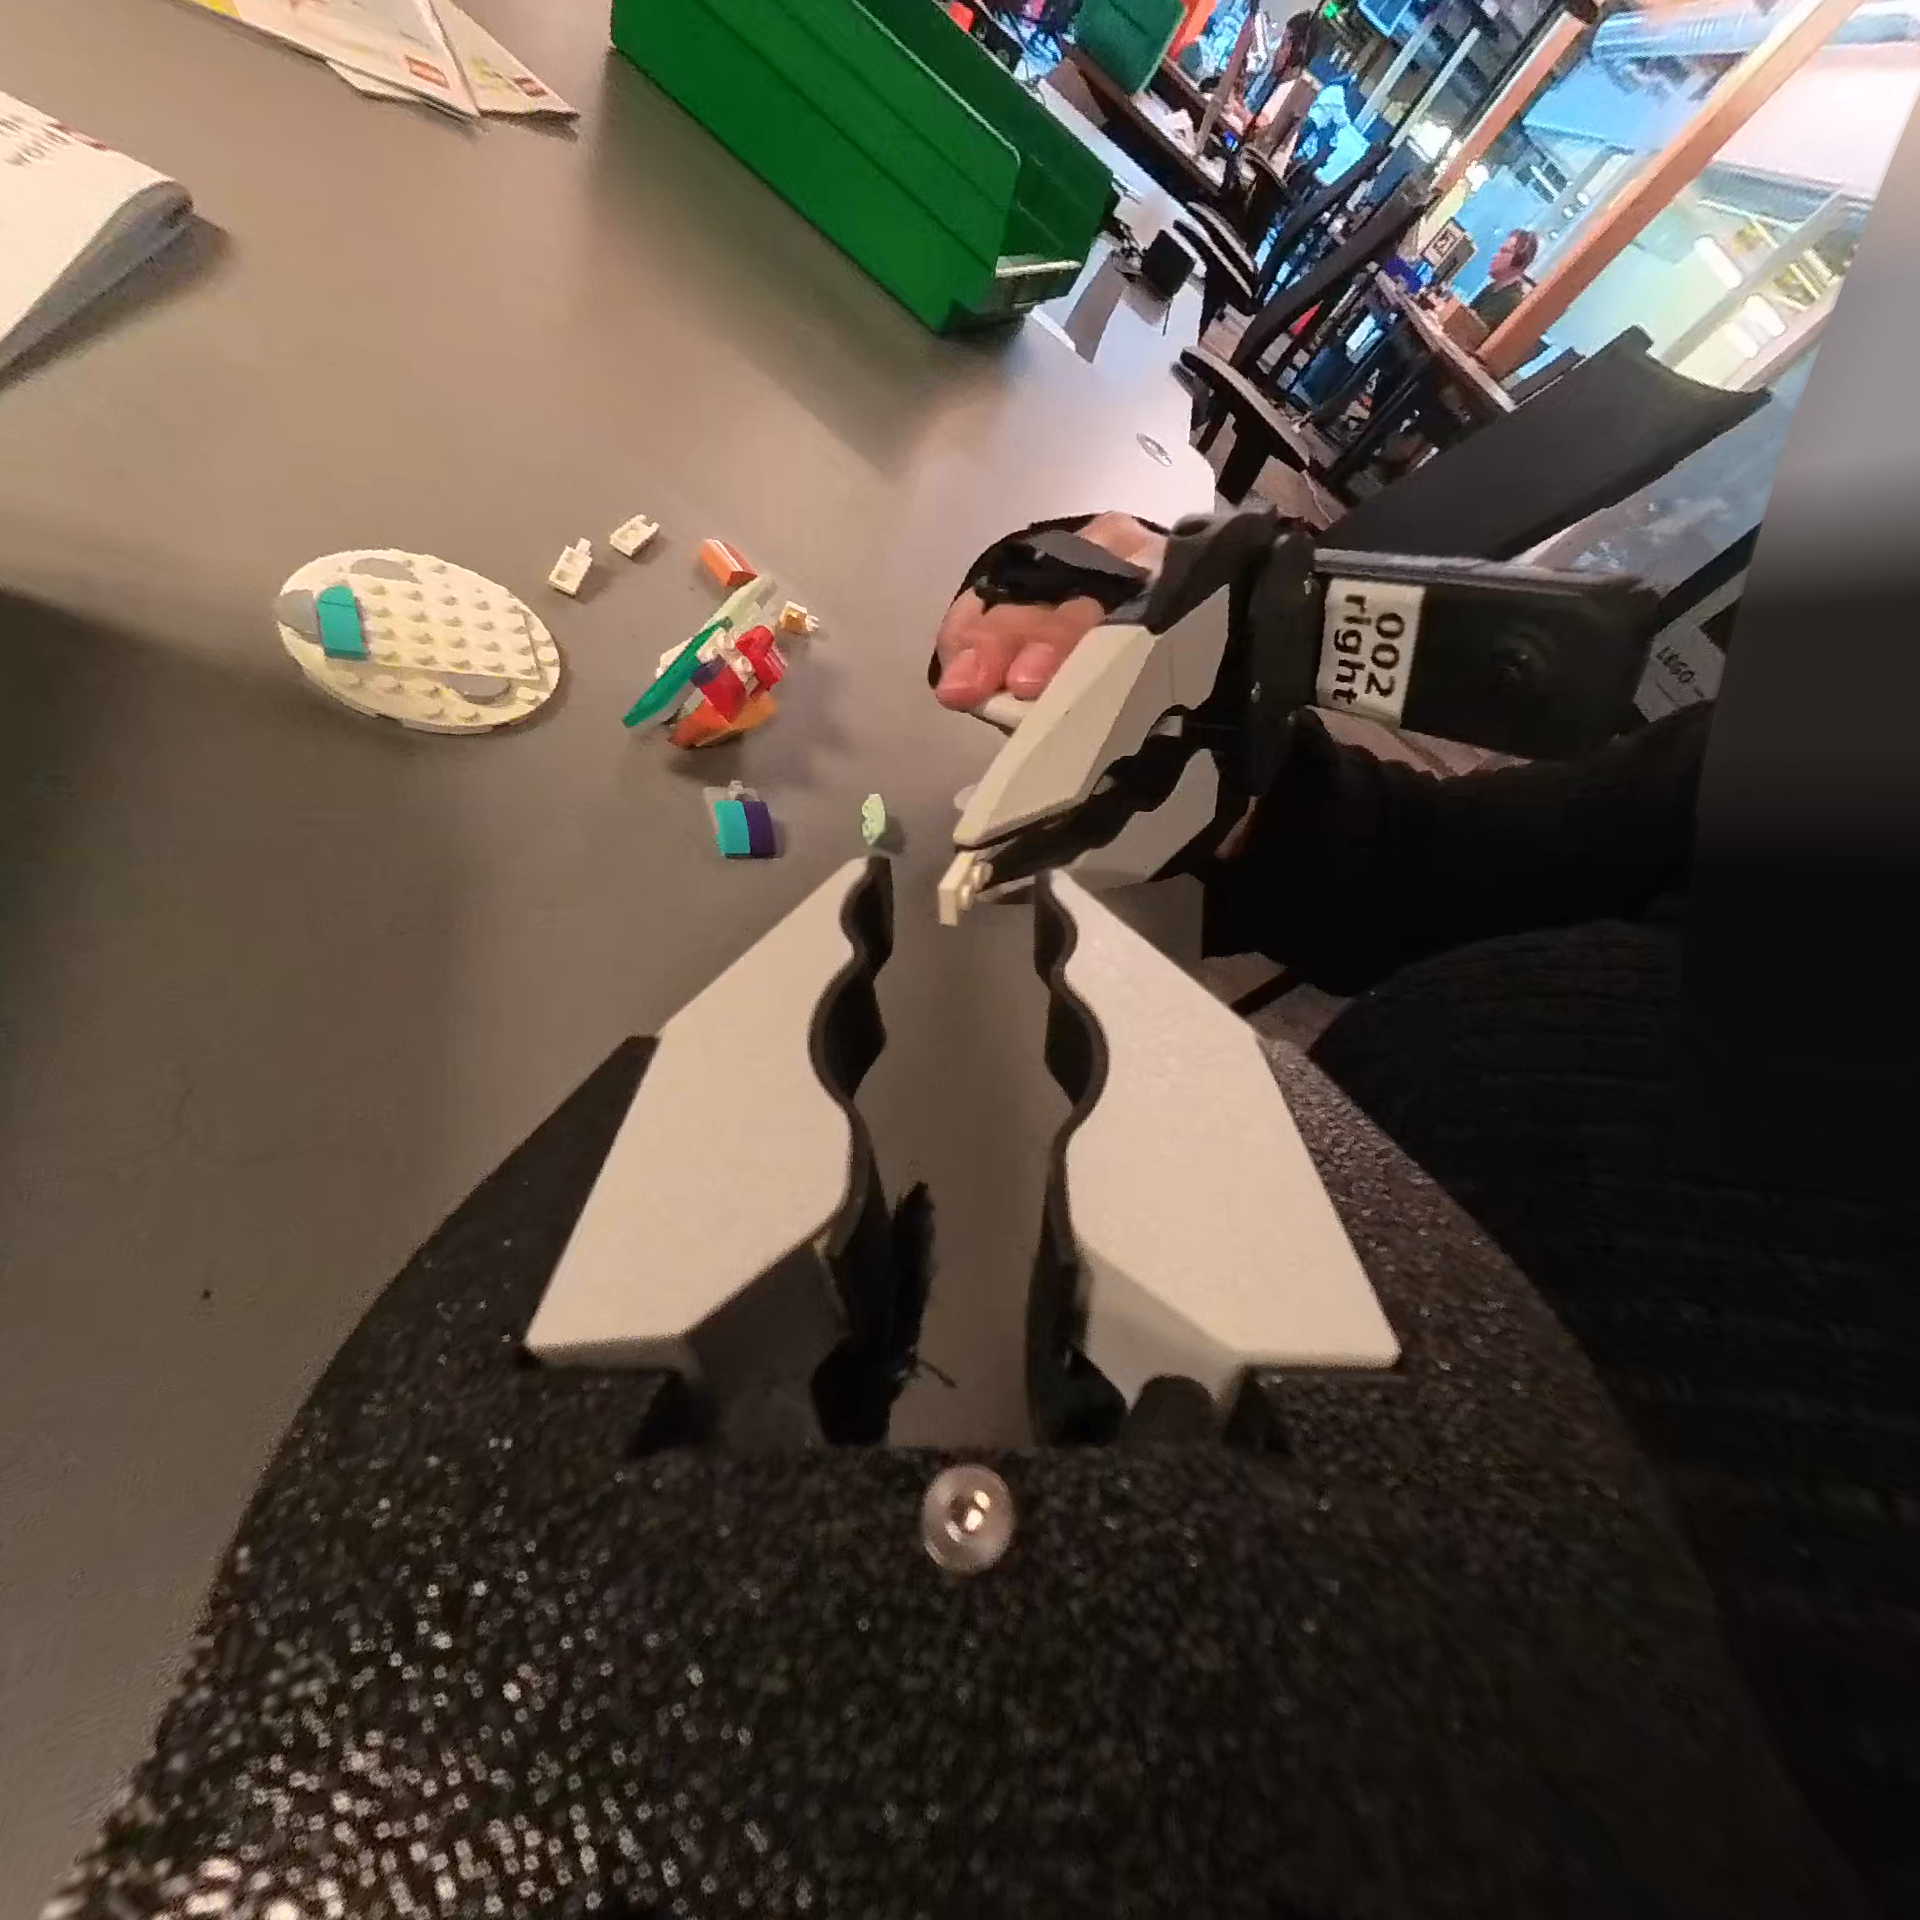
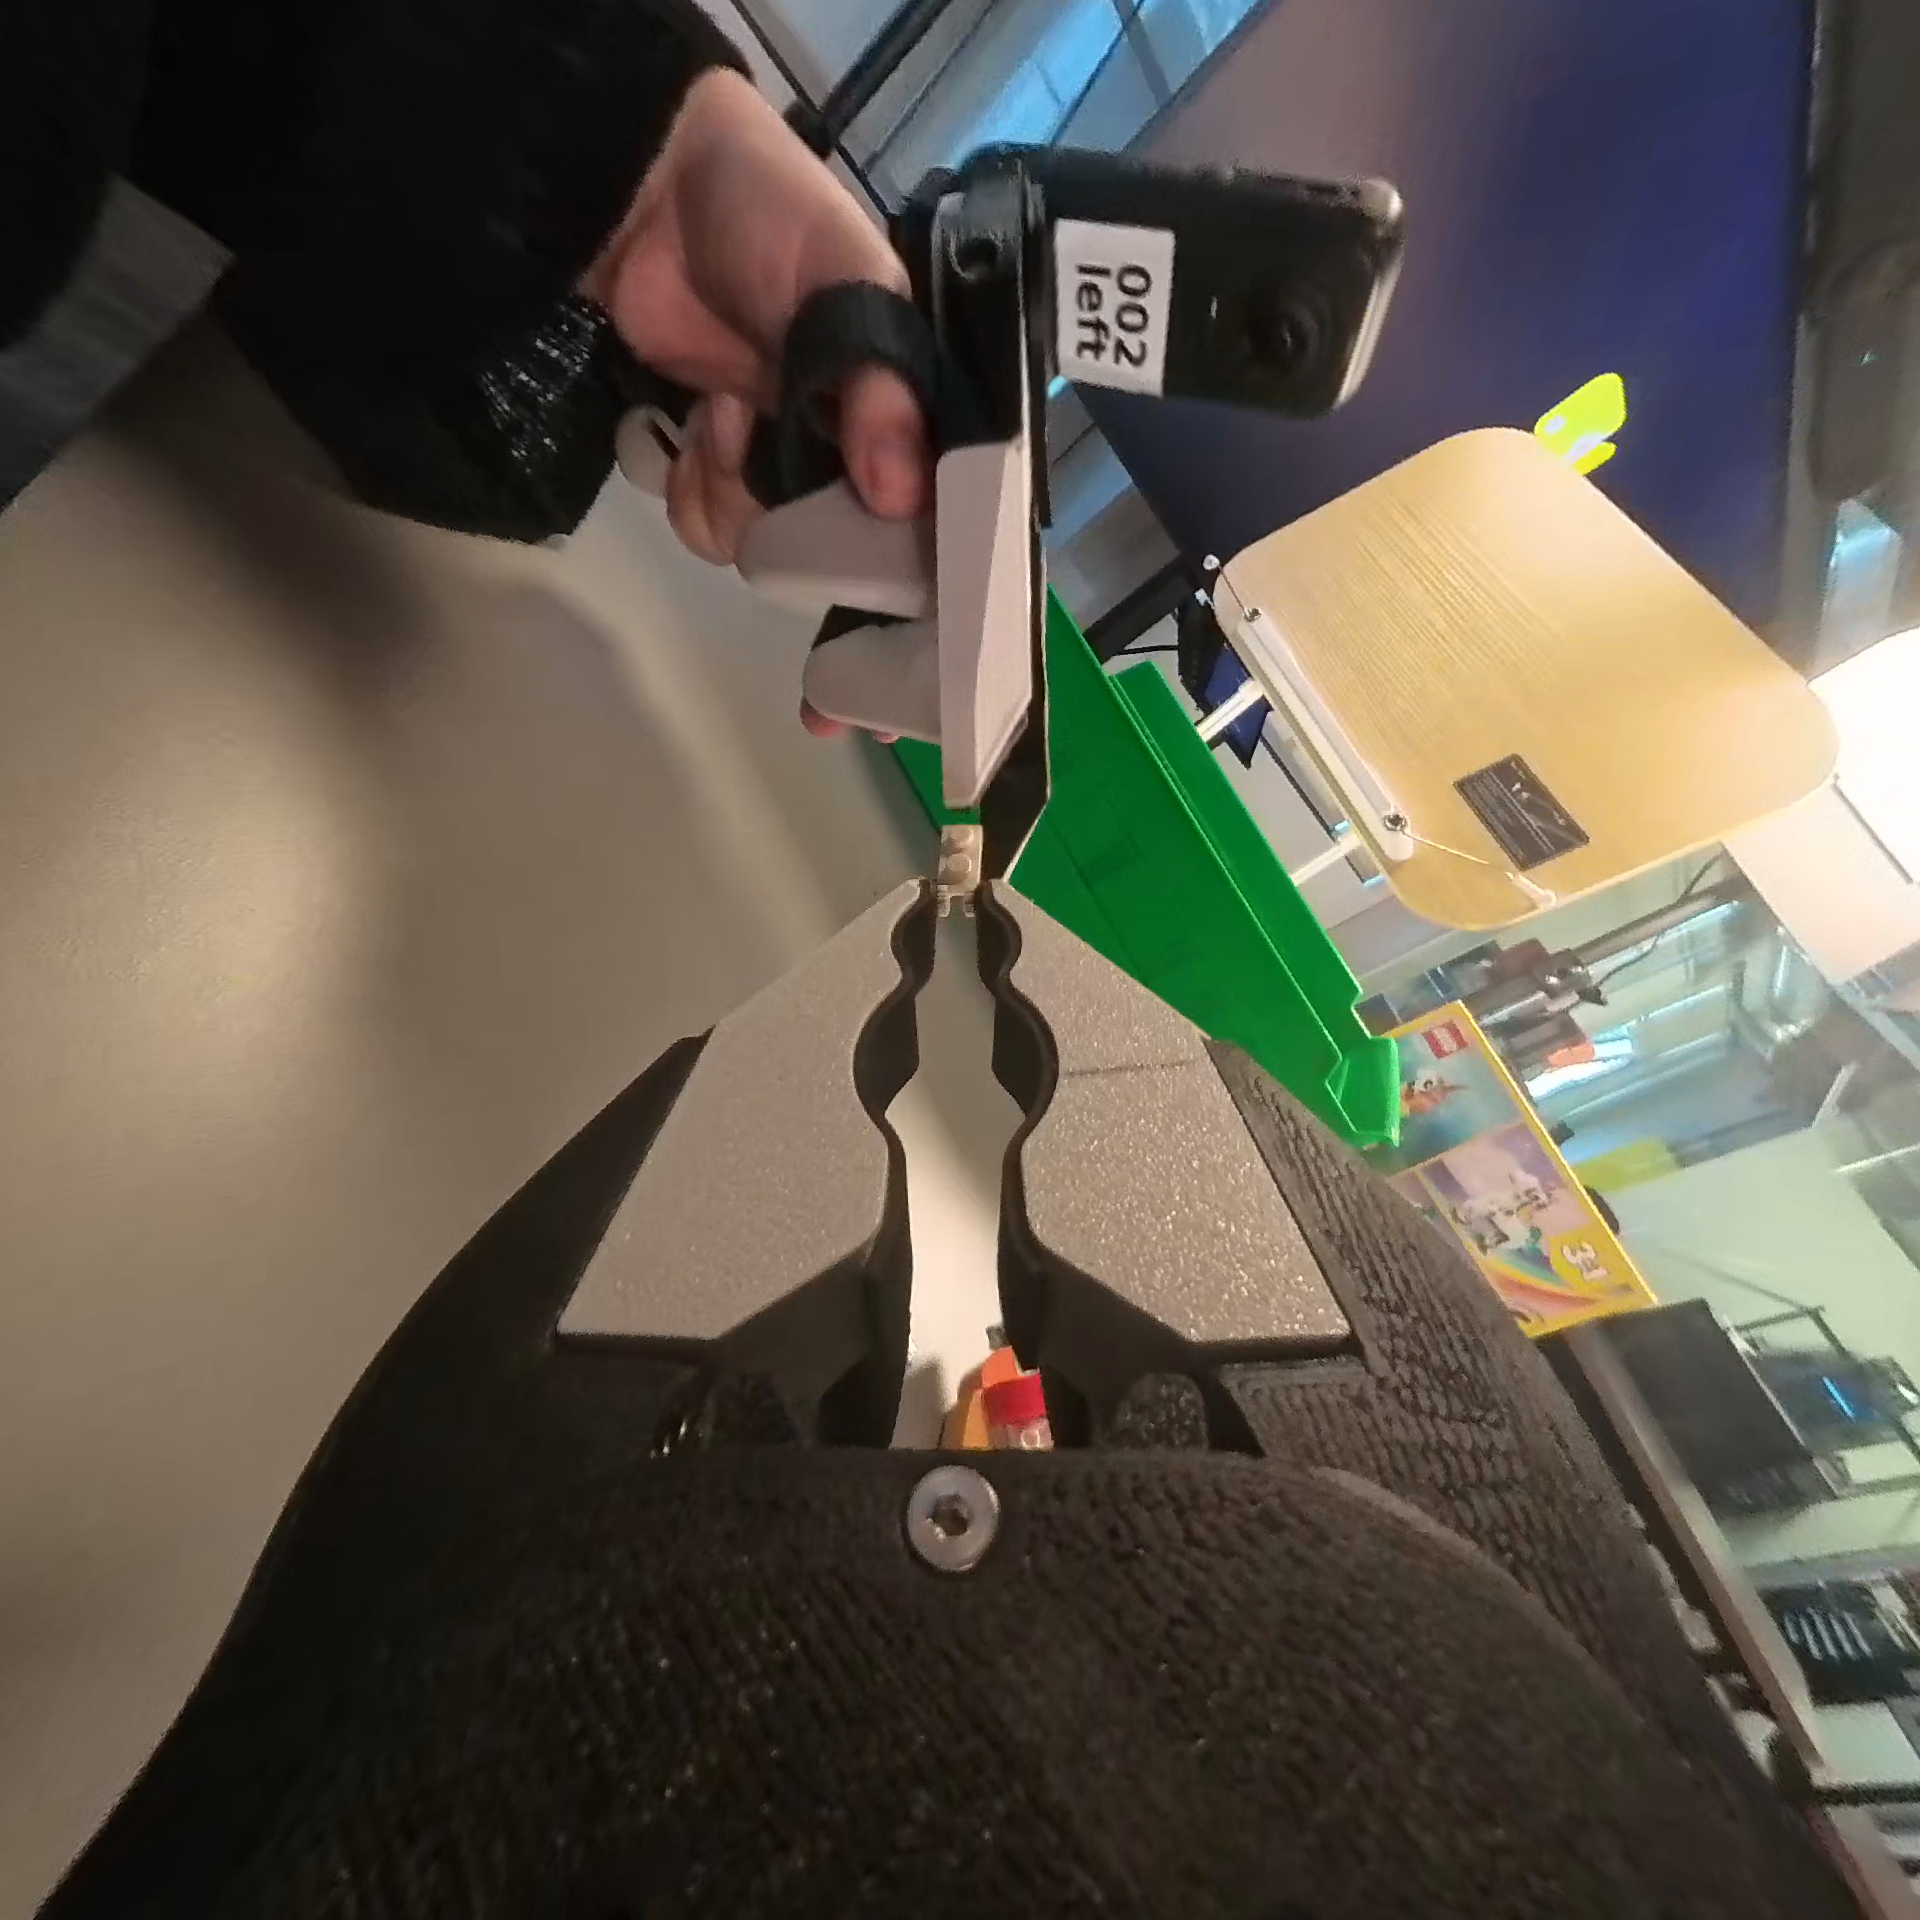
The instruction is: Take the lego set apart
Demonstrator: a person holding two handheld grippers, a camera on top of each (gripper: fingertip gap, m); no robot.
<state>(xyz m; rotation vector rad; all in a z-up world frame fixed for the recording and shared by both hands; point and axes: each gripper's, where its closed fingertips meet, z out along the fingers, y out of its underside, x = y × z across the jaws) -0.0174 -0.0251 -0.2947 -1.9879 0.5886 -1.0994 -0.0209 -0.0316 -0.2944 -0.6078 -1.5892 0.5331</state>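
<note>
My right gripper (image 2: 954, 896) is shut on a small cream lego plate (image 2: 958, 864) and holds it above the grey table. In the left wrist view the right gripper (image 1: 977, 860) comes in from the right, and the cream plate (image 1: 956, 896) sticks out between the tips of my left gripper (image 1: 961, 881). The left gripper is open, with its jaws either side of the plate and not closed on it. Farther off lie a partly built colourful model (image 1: 717, 675) and a round white plate (image 1: 416, 644) with a teal tile. In the right wrist view the left gripper (image 2: 992, 816) points down at the plate.
Loose pieces lie around the model: two white bricks (image 1: 569, 566), an orange one (image 1: 727, 561), a teal-purple stack (image 1: 743, 826), a pale green bit (image 1: 878, 821). A green bin (image 1: 862, 156) stands behind, booklets (image 1: 83, 208) at the far left, a lego box (image 2: 1507, 1174) beyond. Only a small space, under 4 cm, lies between the two pairs of fingers.
</note>
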